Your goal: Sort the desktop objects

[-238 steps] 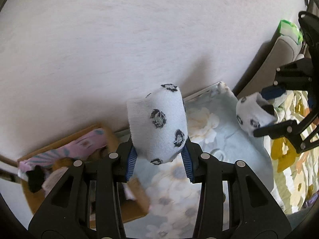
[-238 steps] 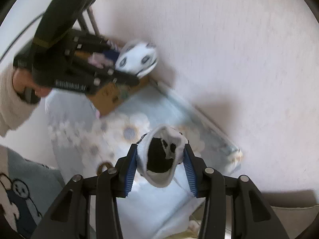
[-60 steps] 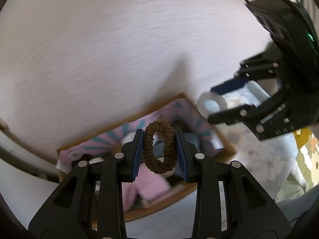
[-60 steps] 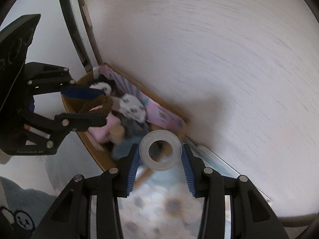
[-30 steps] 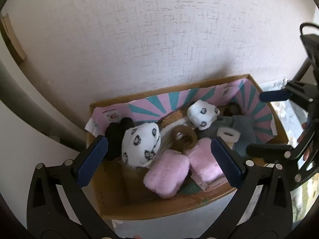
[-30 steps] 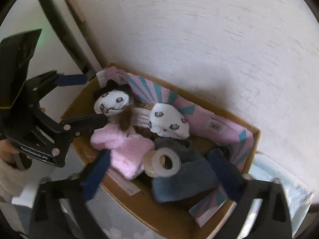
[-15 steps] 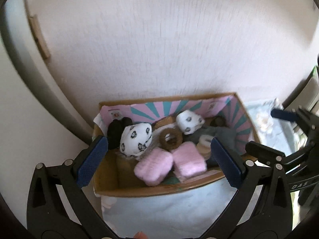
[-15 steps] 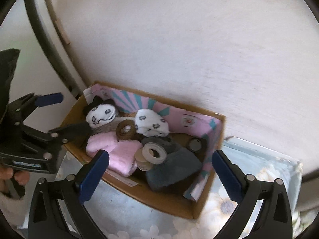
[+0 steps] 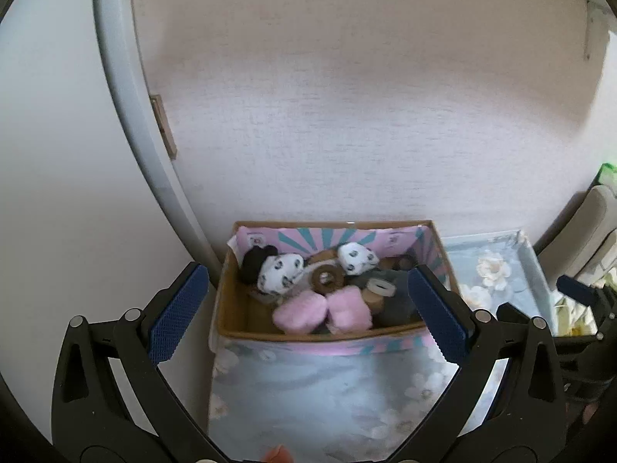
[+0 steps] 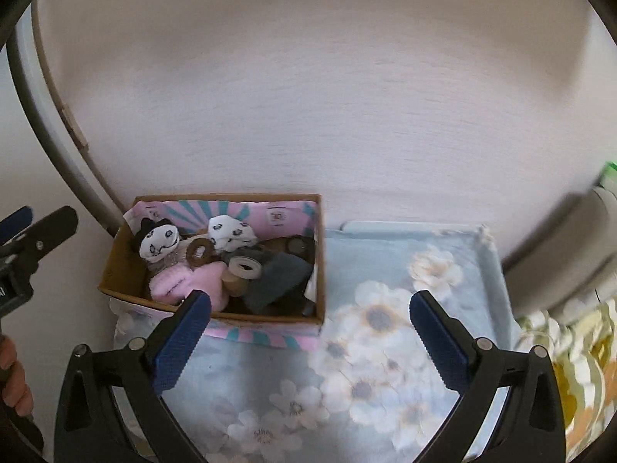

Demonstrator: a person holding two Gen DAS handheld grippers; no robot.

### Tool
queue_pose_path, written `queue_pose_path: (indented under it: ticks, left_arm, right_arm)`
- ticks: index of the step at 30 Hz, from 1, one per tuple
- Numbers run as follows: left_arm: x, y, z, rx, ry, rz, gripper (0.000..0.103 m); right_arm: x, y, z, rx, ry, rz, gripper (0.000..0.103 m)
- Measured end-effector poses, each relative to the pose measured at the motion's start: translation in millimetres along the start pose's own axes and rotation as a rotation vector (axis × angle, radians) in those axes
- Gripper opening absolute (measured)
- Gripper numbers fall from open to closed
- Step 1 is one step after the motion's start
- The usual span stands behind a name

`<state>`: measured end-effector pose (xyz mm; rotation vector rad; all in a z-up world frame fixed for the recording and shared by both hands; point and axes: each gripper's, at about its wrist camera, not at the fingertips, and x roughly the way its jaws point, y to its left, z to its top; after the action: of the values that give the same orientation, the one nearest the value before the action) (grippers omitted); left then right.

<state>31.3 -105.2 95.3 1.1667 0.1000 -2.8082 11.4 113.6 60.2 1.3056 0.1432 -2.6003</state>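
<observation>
Both grippers pulled back from cardboard box [image 10: 216,310] since a second ago — floral cloth [image 10: 385,332] seen bare of loose items, so sorting judged nearly done.

Brown hair tie [image 9: 327,277] and tape roll [image 10: 245,266], carried two seconds ago, now lie inside box among spotted socks [image 9: 280,270].

Left gripper [image 9: 308,320] — jaws spread wide, nothing held or touched. Right gripper [image 10: 308,333] likewise.

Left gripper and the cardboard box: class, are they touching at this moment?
Apart. The right wrist view shows the left gripper open, with wall visible between it and the cardboard box.
</observation>
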Motion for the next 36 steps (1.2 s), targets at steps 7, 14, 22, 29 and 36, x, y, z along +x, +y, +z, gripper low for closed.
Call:
queue_pose_path:
  ticks: [7, 14, 22, 29, 36]
  left_arm:
    - [-4.8, -18.0, -14.7, 0.004, 0.007, -0.003, 0.103]
    - [-7.6, -33.0, -24.0, -0.004, 0.02, -0.003, 0.103]
    - [-10.0, -42.6, -24.3, -0.002, 0.02, 0.006, 0.103]
    - [-7.3, -45.5, -26.0, -0.003, 0.035, 0.014, 0.103]
    - [-6.3, -47.6, -25.2, 0.002, 0.027, 0.014, 0.103]
  right_arm:
    - [-18.1, -8.0, -19.6, 0.049, -0.029, -0.057, 0.103]
    - [-22.5, -19.7, -25.3, 0.085, -0.032, -0.075, 0.103]
    - [-23.9, -25.1, -25.7, 0.059, -0.032, -0.079, 0.103]
    - [-22.5, -22.4, -23.3, 0.035, -0.036, -0.073, 0.103]
    - [-19.4, -22.2, -19.8, 0.028, -0.037, -0.067, 0.103]
